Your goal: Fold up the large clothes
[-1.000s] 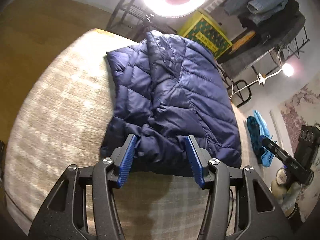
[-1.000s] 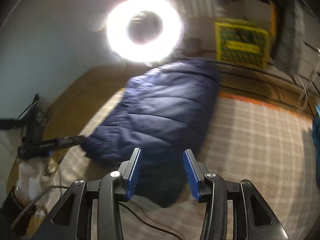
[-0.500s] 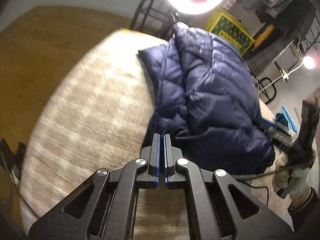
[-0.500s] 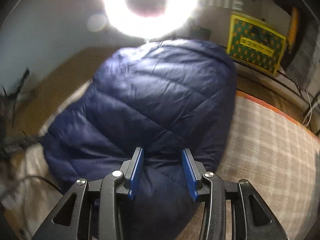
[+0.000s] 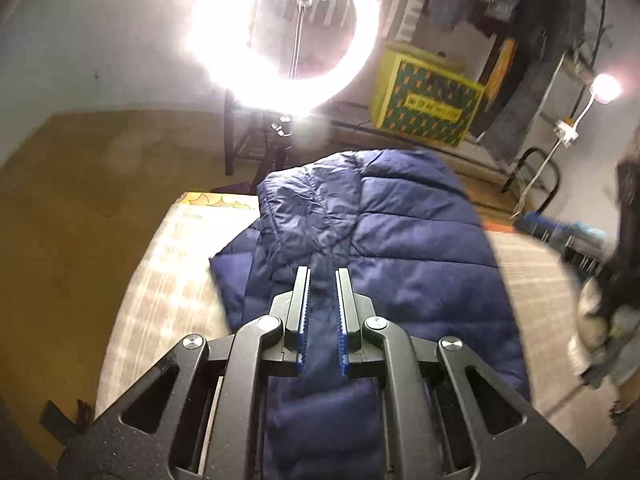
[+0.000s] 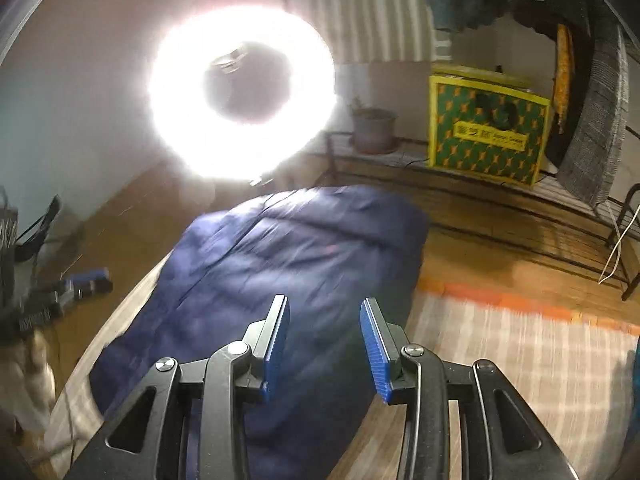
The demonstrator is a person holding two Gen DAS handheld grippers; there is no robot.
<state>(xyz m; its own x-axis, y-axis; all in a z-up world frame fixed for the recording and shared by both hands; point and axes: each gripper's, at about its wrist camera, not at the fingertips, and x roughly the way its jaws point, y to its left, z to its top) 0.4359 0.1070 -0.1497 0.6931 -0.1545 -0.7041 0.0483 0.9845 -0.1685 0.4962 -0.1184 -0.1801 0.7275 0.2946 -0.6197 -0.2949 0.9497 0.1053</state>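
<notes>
I am working over a bed covered with a beige checked blanket (image 5: 168, 280), its far edge trimmed in orange (image 6: 500, 300), in a room with a brown wooden floor (image 5: 80, 184) and pale walls. A ring light (image 5: 280, 36) on a stand is glaring at me from beyond the bed and washing out much of both views. Behind it a yellow and green patterned box (image 6: 486, 130) is sitting on a low slatted shelf, a flowerpot (image 6: 374, 128) is standing beside it, and dark clothes are hanging on a rack (image 5: 520, 40) to the right. A small lamp (image 5: 606, 88) is shining at the far right.

The navy quilted jacket (image 5: 400, 240) is lying along the blanket, bunched and partly folded over itself, reaching to the far edge of the bed.

My left gripper (image 5: 322, 304) is pinching a fold of the jacket: the blue pads stand close together with navy fabric filling the narrow gap, and the jaws have just been easing slightly on that fold. My right gripper (image 6: 324, 340) is hanging over the near part of the jacket with its jaws apart, and they have just been closing a little; the fabric shows between them, but the pads are not pressing on it.

At the edge of each view, blurred, I am glimpsing the other gripper in its gloved hand (image 5: 600, 320).
</notes>
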